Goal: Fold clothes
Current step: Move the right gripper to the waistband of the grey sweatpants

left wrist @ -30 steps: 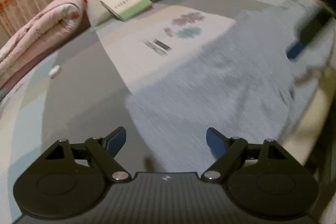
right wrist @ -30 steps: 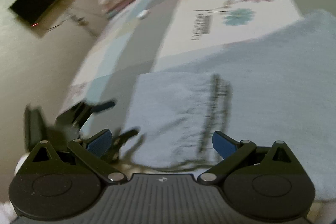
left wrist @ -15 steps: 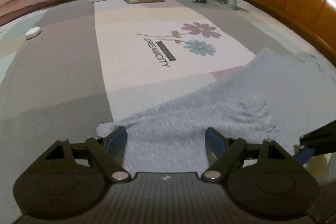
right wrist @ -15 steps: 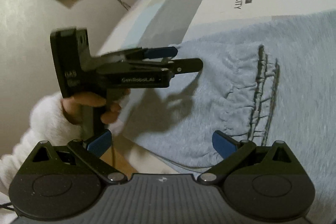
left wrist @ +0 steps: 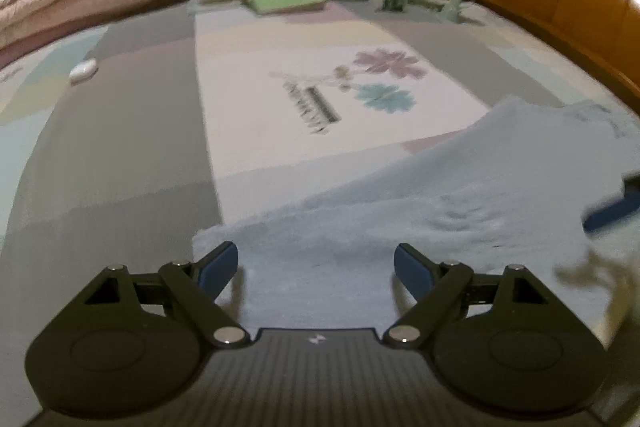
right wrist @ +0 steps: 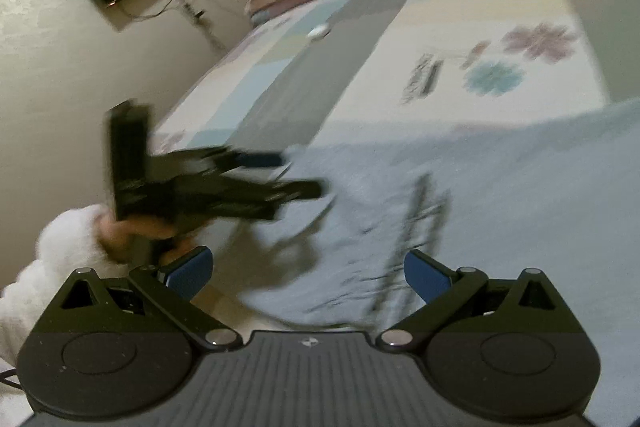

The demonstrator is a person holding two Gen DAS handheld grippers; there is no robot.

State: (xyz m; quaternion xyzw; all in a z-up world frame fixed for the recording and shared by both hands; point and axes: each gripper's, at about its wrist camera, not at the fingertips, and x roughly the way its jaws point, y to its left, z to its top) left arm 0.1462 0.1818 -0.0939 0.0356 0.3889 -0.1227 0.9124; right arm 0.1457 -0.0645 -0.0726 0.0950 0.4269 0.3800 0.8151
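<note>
Left wrist: both hand-held grippers, left (left wrist: 316, 267) and right (right wrist: 308, 273), gape empty over the garment (left wrist: 440, 211); pinch its near edge (left wrist: 224, 235) squarely, not bunched.

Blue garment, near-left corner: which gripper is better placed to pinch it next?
Left, probably. The left gripper is open with the garment corner lying just ahead of its left fingertip. The right gripper, also open, faces the hem further along, so that corner is off to its side.
</note>
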